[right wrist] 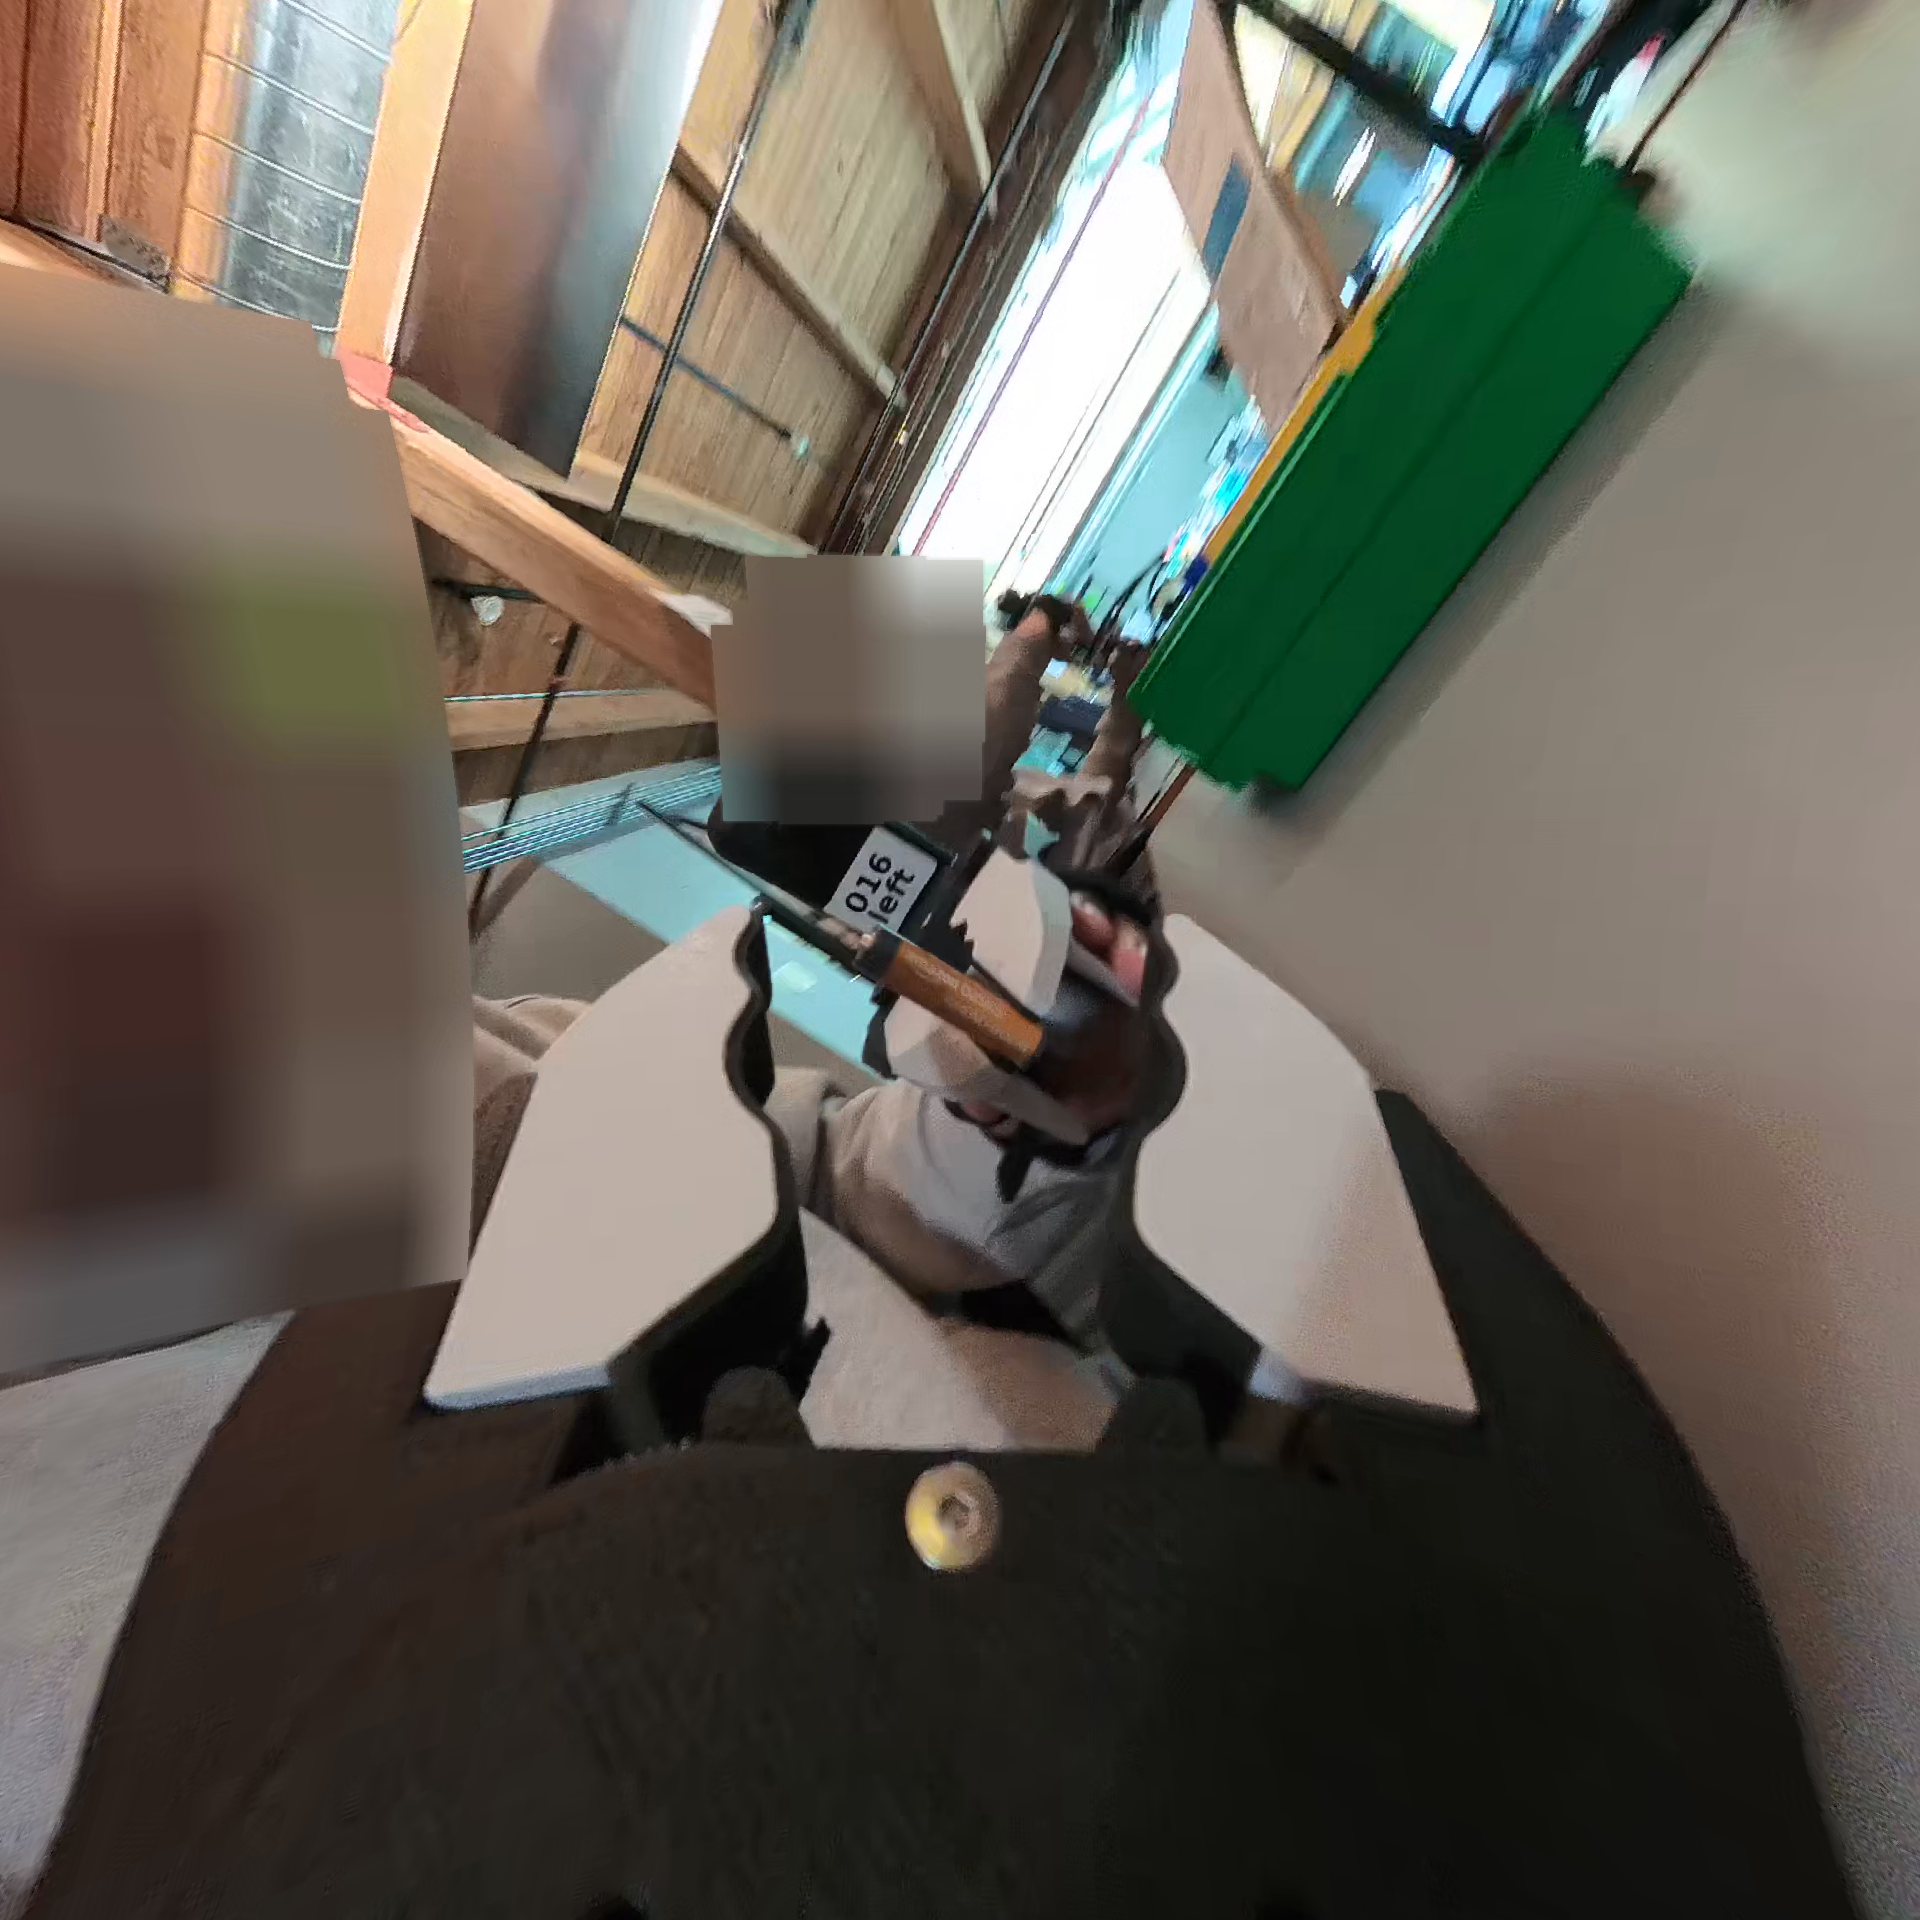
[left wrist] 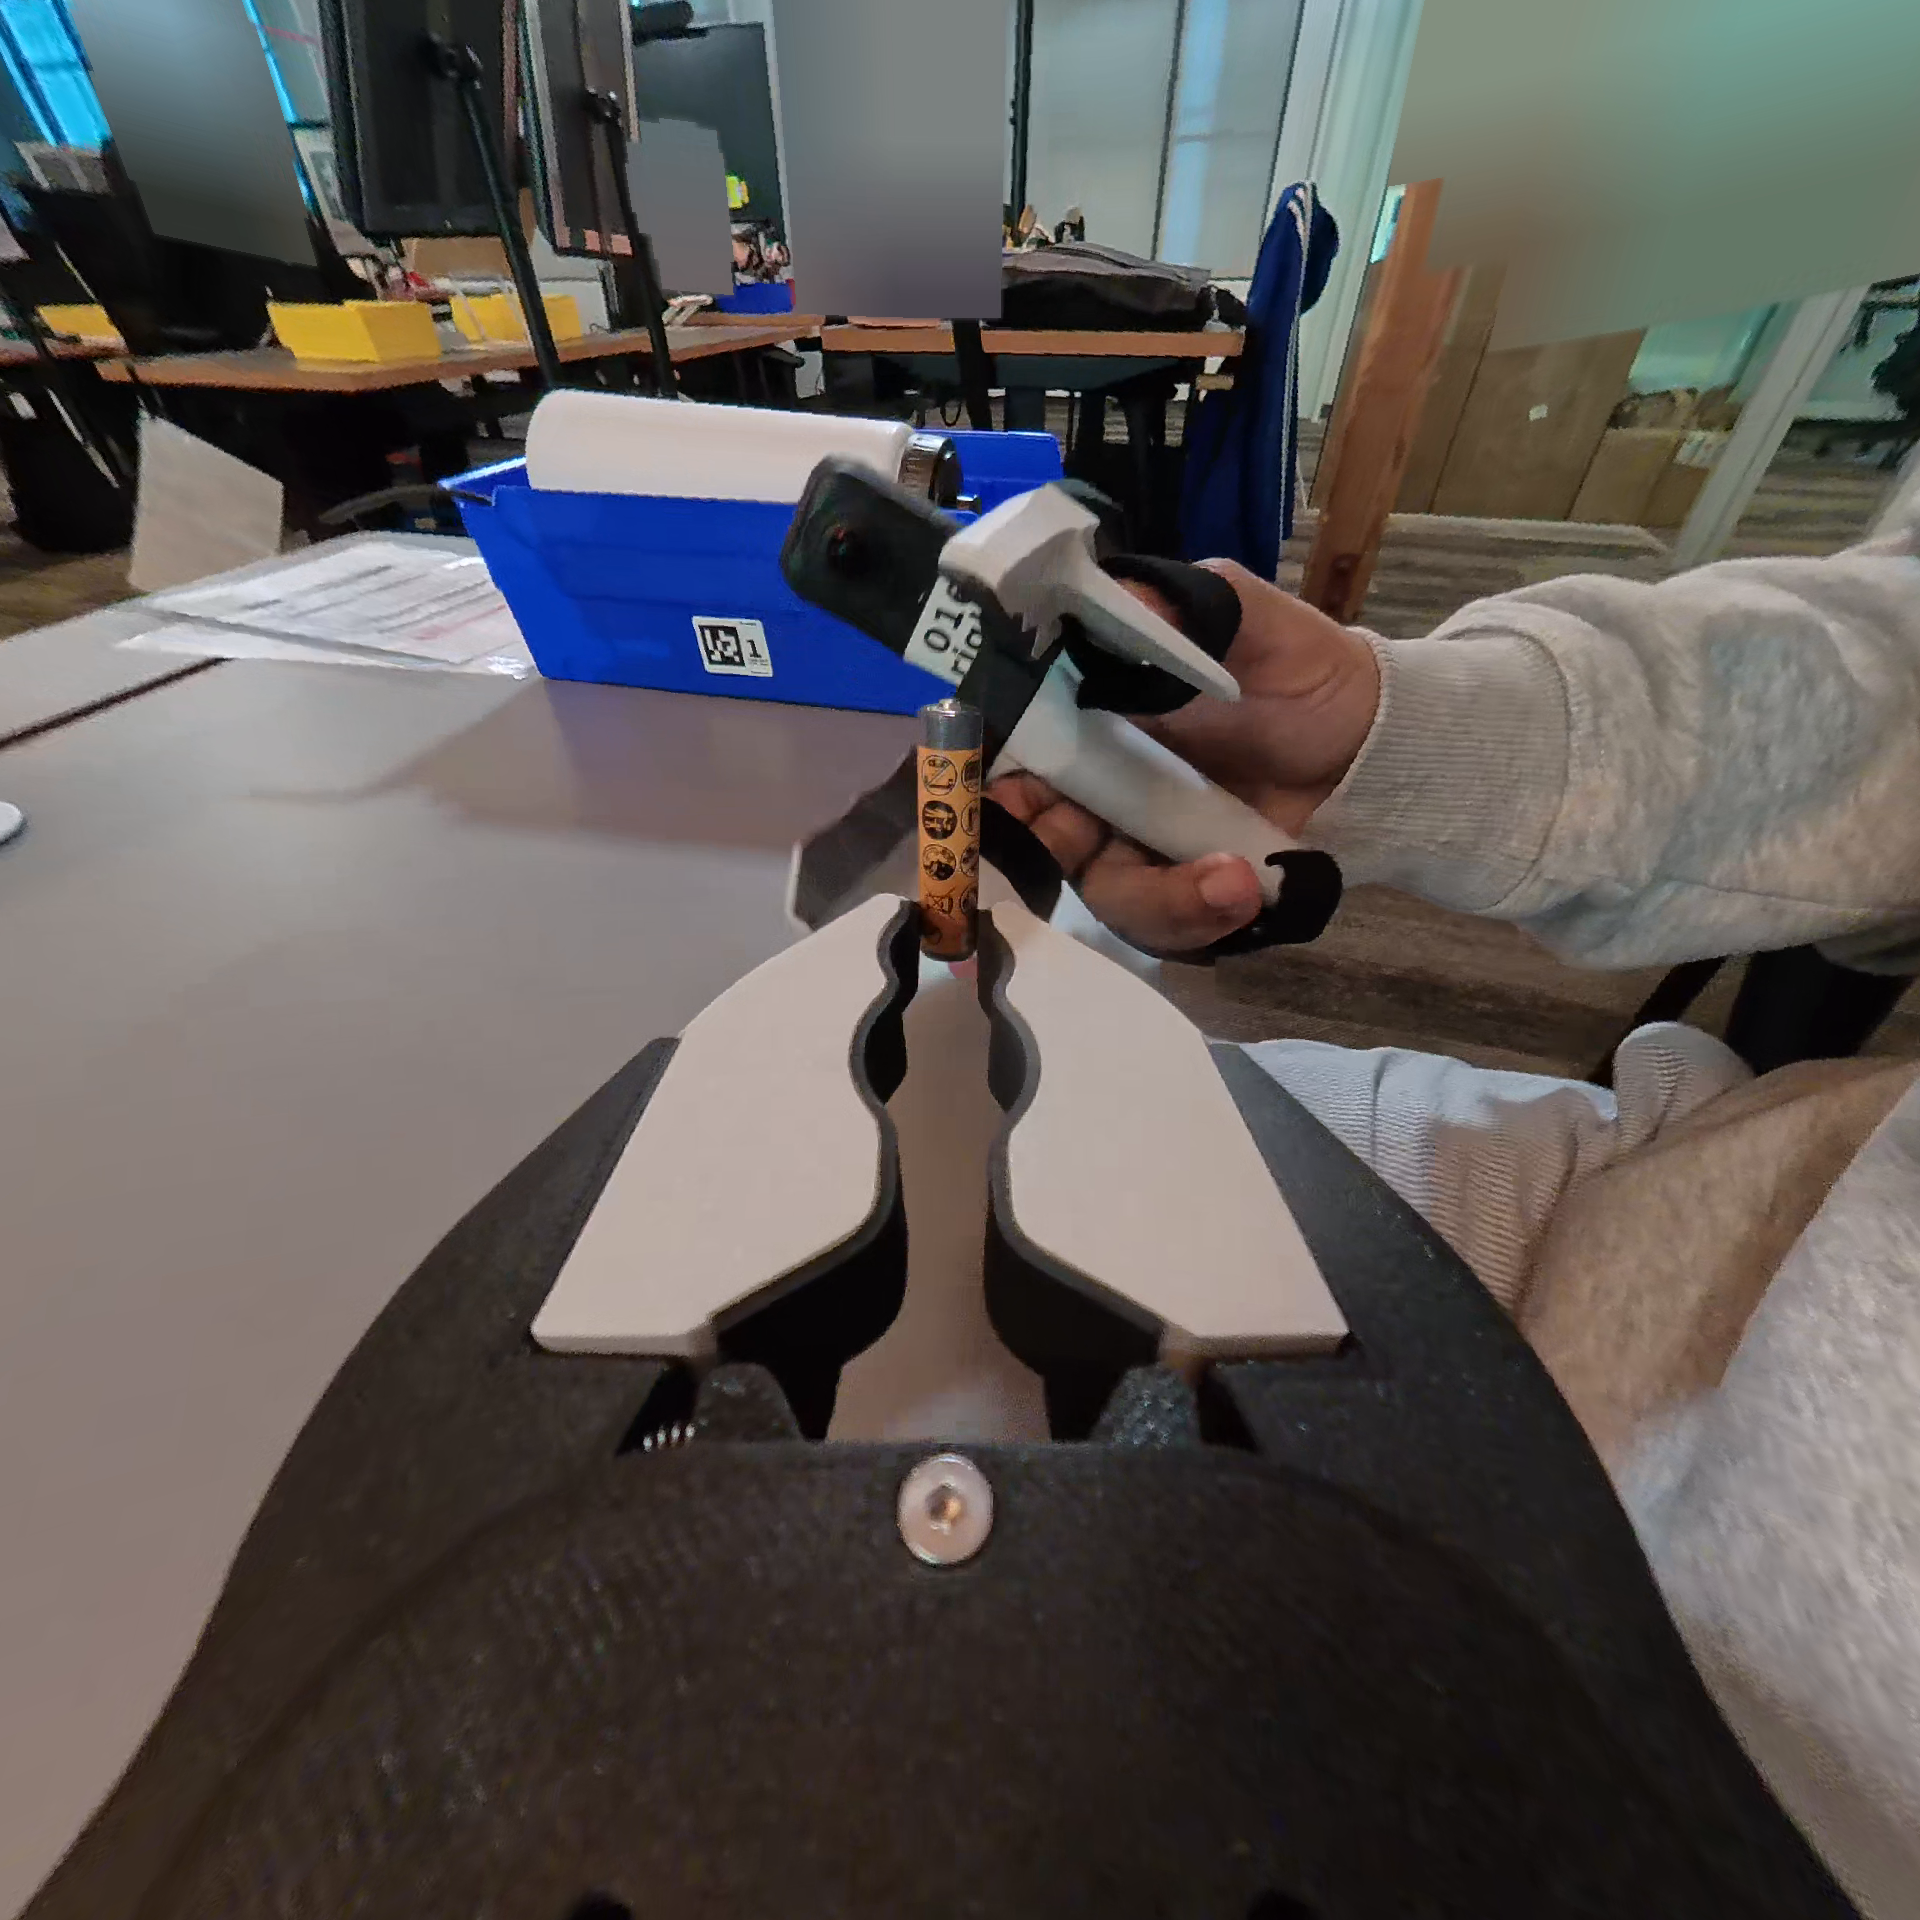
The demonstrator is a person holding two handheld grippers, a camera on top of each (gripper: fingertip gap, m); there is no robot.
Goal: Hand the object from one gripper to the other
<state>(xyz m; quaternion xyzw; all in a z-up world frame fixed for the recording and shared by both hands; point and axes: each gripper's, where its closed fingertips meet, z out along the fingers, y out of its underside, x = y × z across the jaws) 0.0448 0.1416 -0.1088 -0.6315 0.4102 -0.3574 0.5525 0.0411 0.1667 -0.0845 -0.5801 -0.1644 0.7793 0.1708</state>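
Low centre of the left wrist view, the left gripper (left wrist: 948, 925) pinches the bottom of an upright battery (left wrist: 948, 831), leaving its top free to grab. Just behind, the right gripper (left wrist: 831, 883) closes in; its own view shows fingers (right wrist: 634, 1122) spread wide around the battery. Farther back, a blue bin (left wrist: 644, 592) sits on the table (left wrist: 312, 935).

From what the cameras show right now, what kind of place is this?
Probably a shared lab or workshop: long worktables with yellow trays, a blue parts bin bearing a marker tag, and monitors on stands.
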